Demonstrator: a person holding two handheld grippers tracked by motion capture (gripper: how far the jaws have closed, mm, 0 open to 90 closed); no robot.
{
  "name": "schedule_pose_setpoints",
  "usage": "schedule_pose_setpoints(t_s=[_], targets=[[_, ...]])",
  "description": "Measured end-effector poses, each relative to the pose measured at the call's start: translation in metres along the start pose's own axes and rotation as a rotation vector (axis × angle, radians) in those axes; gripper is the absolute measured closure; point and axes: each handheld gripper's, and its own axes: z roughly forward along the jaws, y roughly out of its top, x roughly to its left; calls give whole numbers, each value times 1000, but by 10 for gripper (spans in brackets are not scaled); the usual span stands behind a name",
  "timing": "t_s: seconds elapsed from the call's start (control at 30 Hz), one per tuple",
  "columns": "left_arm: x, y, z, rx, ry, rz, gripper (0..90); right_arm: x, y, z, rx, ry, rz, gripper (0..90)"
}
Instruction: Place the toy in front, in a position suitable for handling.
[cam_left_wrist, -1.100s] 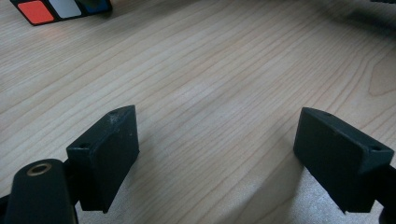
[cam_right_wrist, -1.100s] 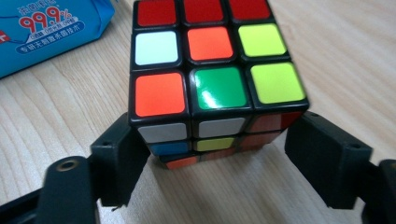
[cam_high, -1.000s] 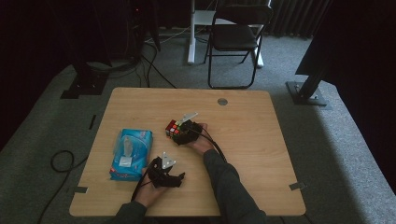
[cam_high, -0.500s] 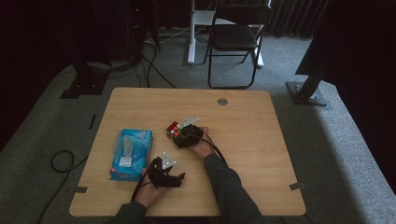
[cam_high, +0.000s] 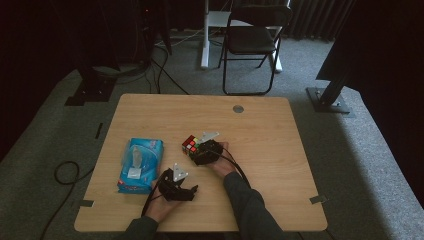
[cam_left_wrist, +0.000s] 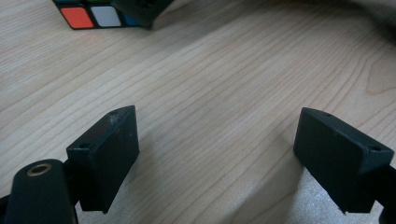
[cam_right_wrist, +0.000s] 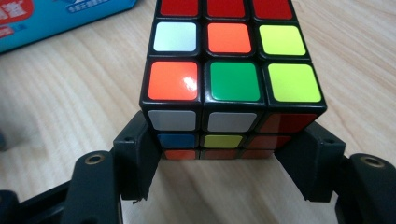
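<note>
Bench (cam_high: 270, 150), high view: pale wood top on grey carpet, a folding chair (cam_high: 250, 40) standing beyond its far edge. Right tool (cam_high: 199, 150) sits near the middle of the bench, grey three-cornered plate uppermost, its tip against a puzzle cube (cam_high: 190, 144) that lies just to its left. Left tool (cam_high: 186, 191) rests close to the near edge, held in the person's left hand (cam_high: 161, 206); its black cable trails off the near edge. Blue tissue pack (cam_high: 140, 165) lies flat on the left part of the bench, just left of the left tool and apart from the cube; a pale flap shows on its top face, contents not visible.

Left gripper view: left tool (cam_left_wrist: 217, 154) has its jaws spread wide, bare wood grain between them, nothing held. Cube (cam_left_wrist: 93, 16) appears at the far left edge, with the dark tip of the other tool against it.

Right gripper view: right tool (cam_right_wrist: 219, 161) has a jaw pressed to each side of the cube (cam_right_wrist: 229, 79) at its lower layers, clamped on it. Cube rests on the bench; top face shows orange, green, yellow, white and red squares. Corner of the tissue pack (cam_right_wrist: 60, 18) lies at far left.
</note>
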Motion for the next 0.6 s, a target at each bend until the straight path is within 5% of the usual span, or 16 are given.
schedule_pose_setpoints(t_s=[0.2, 0.33, 0.6], targets=[[0, -2, -2, -11, 14, -12, 178, 5, -8, -8, -4, 14, -8, 339], [4, -1, -10, -12, 0, -58, 350, 9, -13, -13, -8, 11, -11, 339], [3, 8, -31, -54, -3, -43, 374, 14, -21, -21, -14, 4, -7, 339]])
